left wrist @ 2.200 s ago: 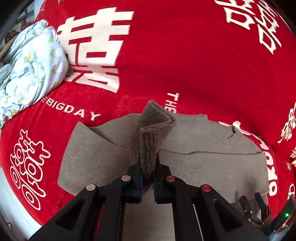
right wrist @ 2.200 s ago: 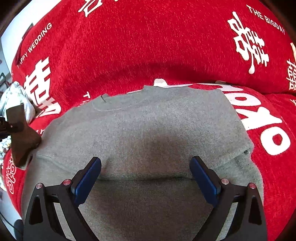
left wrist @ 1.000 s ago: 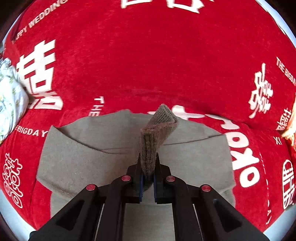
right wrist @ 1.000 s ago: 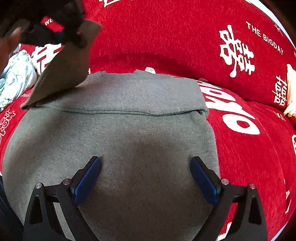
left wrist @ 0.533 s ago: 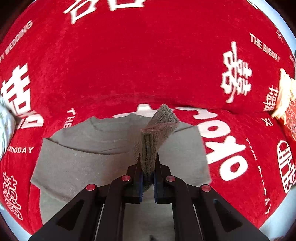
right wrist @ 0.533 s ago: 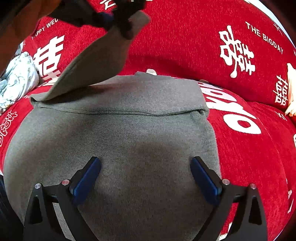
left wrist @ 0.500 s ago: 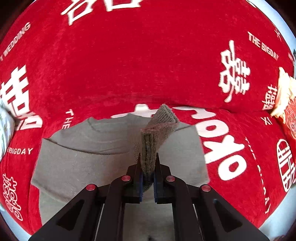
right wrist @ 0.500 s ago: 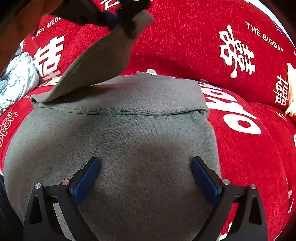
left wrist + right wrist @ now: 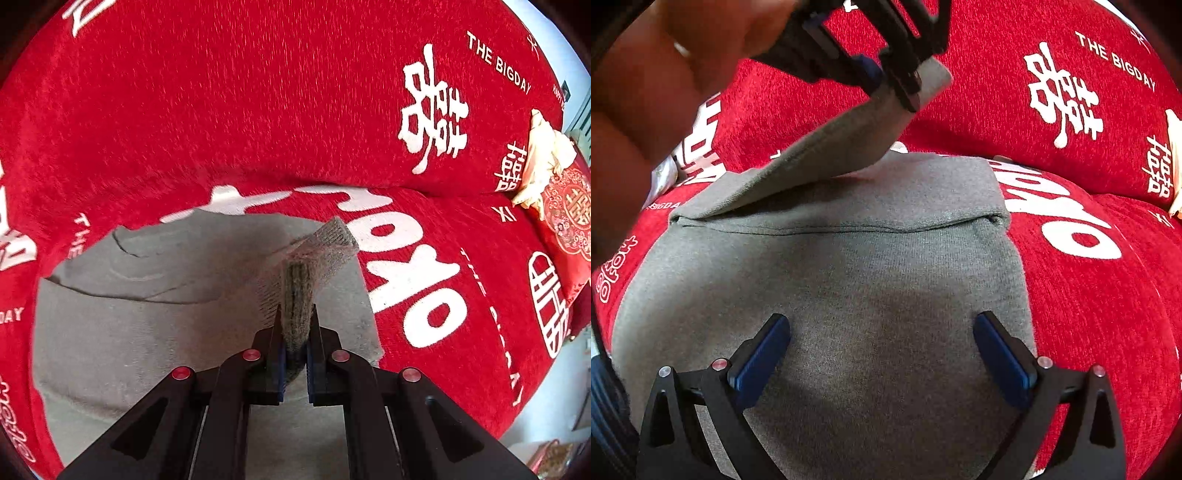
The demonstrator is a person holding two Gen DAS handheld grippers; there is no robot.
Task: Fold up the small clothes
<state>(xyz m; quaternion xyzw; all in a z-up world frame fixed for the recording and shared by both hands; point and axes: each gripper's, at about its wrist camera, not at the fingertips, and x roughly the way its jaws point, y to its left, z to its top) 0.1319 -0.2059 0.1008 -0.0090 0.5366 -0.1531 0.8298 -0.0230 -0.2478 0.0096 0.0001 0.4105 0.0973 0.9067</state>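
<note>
Sleeve (image 9: 295, 295) pinched in left tongs (image 9: 294, 321) above sweater (image 9: 849, 288).

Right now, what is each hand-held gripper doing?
Left hand-held gripper: shut on the grey sleeve cuff.
Right hand-held gripper: open, holding nothing, over the grey sweater.

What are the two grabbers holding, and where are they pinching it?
The left gripper is shut on the grey sweater, pinching the ribbed cuff at the end of its sleeve. The right gripper is open and holds nothing.
</note>
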